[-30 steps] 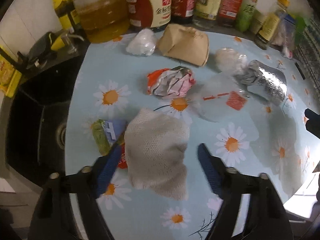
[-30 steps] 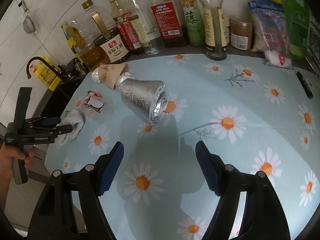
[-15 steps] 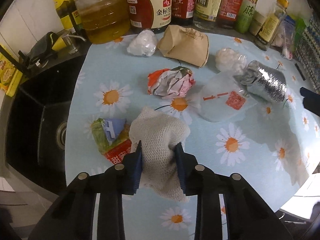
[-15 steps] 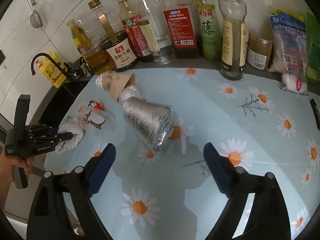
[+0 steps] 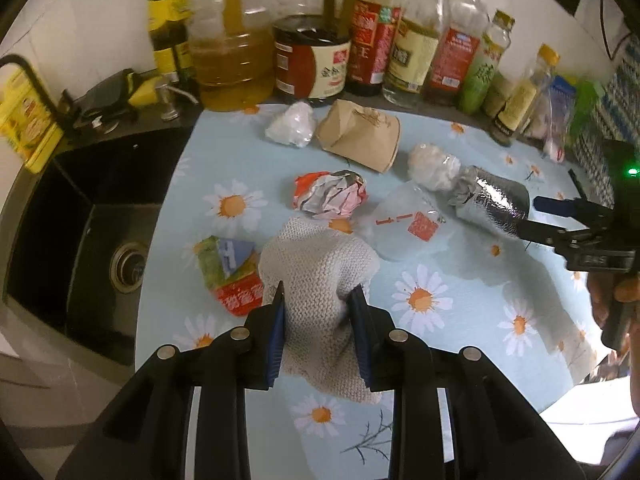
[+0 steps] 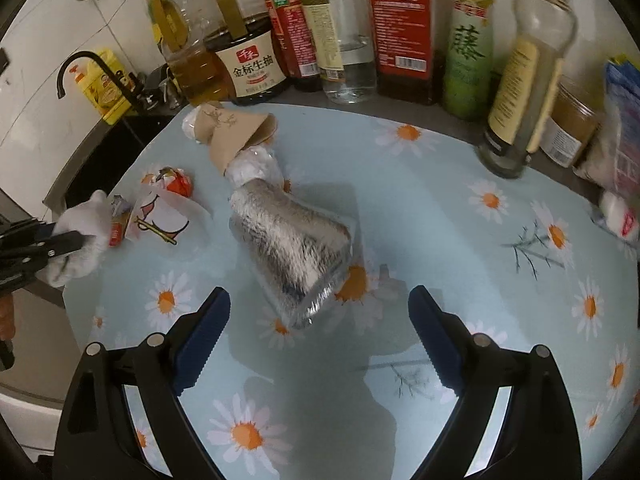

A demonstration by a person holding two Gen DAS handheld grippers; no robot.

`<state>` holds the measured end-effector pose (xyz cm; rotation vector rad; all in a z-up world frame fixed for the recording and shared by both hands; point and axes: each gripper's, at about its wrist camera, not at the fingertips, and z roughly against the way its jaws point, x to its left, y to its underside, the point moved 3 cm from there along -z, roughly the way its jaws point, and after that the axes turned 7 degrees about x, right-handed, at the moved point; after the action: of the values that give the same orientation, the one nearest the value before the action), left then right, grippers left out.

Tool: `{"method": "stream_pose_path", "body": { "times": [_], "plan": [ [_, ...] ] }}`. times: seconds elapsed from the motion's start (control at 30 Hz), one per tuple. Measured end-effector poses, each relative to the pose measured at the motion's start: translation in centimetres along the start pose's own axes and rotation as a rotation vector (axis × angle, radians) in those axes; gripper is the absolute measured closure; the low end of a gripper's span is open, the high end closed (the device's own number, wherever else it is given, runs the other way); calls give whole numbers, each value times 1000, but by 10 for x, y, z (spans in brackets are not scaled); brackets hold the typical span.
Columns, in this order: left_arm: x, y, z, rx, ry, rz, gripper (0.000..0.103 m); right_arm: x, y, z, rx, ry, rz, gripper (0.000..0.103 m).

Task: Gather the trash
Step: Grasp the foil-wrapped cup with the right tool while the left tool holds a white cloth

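Now left tongs [image 5: 318, 300] pinch knitted cloth [image 5: 320, 268]; foil cup [image 6: 294, 248] sideways, contents unclear.

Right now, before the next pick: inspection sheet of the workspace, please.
Surface: daisy-print tablecloth over the counter, bottles along the back.
Job's things: knitted cloth, foil-wrapped cup, brown paper cup, crumpled red-and-white wrapper, clear plastic bag, green-and-red snack packet, two white wads.
Clutter: condiment bottles, snack bags at far right.
Grippers: left hand-held gripper shut on the knitted cloth; right hand-held gripper open, just short of the foil-wrapped cup.
Cables: one on the wall.
Surroundings: black sink, faucet, white tiled wall.
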<state>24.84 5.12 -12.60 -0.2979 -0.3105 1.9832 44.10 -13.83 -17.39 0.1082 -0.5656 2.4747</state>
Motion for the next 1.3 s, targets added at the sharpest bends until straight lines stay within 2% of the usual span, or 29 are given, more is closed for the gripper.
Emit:
{"method": "stream_pose_path", "body": {
  "times": [0.23, 0.47, 0.57, 0.73, 0.97, 1.3],
  "plan": [
    [3, 21, 15, -30, 27, 74, 75, 15, -11, -21, 51, 33, 113, 13],
    [-5, 44, 20, -31, 65, 122, 75, 24, -22, -26, 43, 35, 176, 14],
    [-7, 51, 18, -20, 74, 130, 75, 26, -23, -33, 66, 57, 200, 32],
    [-9, 61, 15, 1, 94, 144, 75, 27, -22, -30, 57, 35, 190, 38],
    [-8, 63, 16, 1, 112, 133, 75, 29, -15, -12, 26, 40, 162, 39],
    [-2, 65, 27, -25, 183, 42, 75, 52, 11, 24, -46, 83, 62, 39]
  ]
}}
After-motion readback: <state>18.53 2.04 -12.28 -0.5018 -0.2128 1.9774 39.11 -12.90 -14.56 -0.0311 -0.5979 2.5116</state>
